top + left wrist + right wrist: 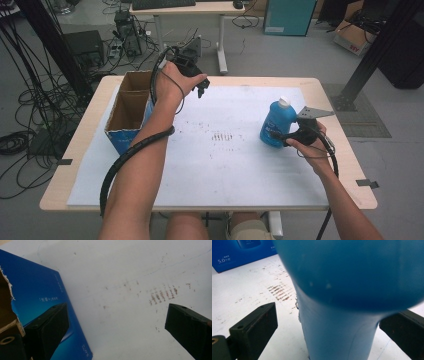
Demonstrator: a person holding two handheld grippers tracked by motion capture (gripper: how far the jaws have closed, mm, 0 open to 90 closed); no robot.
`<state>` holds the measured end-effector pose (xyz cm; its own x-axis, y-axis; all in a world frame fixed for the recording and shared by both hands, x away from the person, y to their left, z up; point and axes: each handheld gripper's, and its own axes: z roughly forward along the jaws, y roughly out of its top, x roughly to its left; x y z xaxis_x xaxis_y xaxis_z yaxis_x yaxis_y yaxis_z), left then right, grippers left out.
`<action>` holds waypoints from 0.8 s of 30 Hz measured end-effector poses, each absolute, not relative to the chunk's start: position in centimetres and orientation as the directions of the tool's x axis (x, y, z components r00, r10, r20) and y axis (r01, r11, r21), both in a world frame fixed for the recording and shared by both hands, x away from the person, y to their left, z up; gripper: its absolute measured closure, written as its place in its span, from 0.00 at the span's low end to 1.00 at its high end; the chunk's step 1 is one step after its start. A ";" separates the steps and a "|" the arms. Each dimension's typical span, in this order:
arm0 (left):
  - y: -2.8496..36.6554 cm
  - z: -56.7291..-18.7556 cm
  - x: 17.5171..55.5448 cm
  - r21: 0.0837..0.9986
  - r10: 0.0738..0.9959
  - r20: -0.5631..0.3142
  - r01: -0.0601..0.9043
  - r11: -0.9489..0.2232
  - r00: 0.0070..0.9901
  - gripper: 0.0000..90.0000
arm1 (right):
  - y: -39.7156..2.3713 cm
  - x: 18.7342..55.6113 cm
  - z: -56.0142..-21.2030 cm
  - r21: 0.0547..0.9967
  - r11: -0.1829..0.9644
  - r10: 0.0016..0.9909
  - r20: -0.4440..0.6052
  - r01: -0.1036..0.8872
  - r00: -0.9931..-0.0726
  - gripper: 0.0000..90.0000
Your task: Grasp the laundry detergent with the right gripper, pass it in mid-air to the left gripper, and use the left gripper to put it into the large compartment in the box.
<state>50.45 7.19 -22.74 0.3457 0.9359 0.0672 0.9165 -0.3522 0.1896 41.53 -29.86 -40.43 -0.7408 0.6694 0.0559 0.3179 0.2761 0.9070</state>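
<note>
A blue bottle (276, 120) with a white cap stands upright at the right of the white sheet (225, 170). My right gripper (281, 136) reaches it from the right, low on its body. In the right gripper view the bottle (342, 277) stands between the jaws of the right gripper (329, 327), which is open, with a gap at the left jaw. My left gripper (201, 90) is held above the sheet at the back, beside the box (127, 112). The left gripper (117, 325) is open with nothing between its jaws.
An open cardboard box with blue sides (42, 297) stands at the table's left. Brown smudges (222, 136) mark the sheet's middle. A desk (190, 10), cables (30, 125) and a black frame post (370, 55) lie beyond the table.
</note>
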 end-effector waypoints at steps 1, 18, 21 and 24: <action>7.2 -22.7 50.4 0.188 0.937 0.070 0.918 -0.350 0.343 0.07 | -29.9 41.5 -40.4 0.907 0.276 0.669 0.056 0.318 -0.741 0.02; 7.3 -22.7 50.5 0.191 0.938 0.065 0.918 -0.346 0.340 0.07 | -29.7 41.6 -40.5 0.904 0.280 0.668 0.058 0.323 -0.742 0.02; 7.4 -22.8 50.5 0.190 0.939 0.063 0.920 -0.344 0.338 0.07 | -29.8 41.6 -40.5 0.904 0.282 0.666 0.056 0.321 -0.744 0.02; 7.4 -22.8 50.5 0.188 0.939 0.063 0.920 -0.344 0.338 0.07 | -29.7 41.7 -40.6 0.904 0.280 0.668 0.058 0.322 -0.742 0.02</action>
<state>50.50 7.42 -22.78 0.3380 0.9390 0.0632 0.9200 -0.3438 0.1884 41.66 -29.73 -40.59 -0.7422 0.6676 0.0580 0.3224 0.2800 0.9042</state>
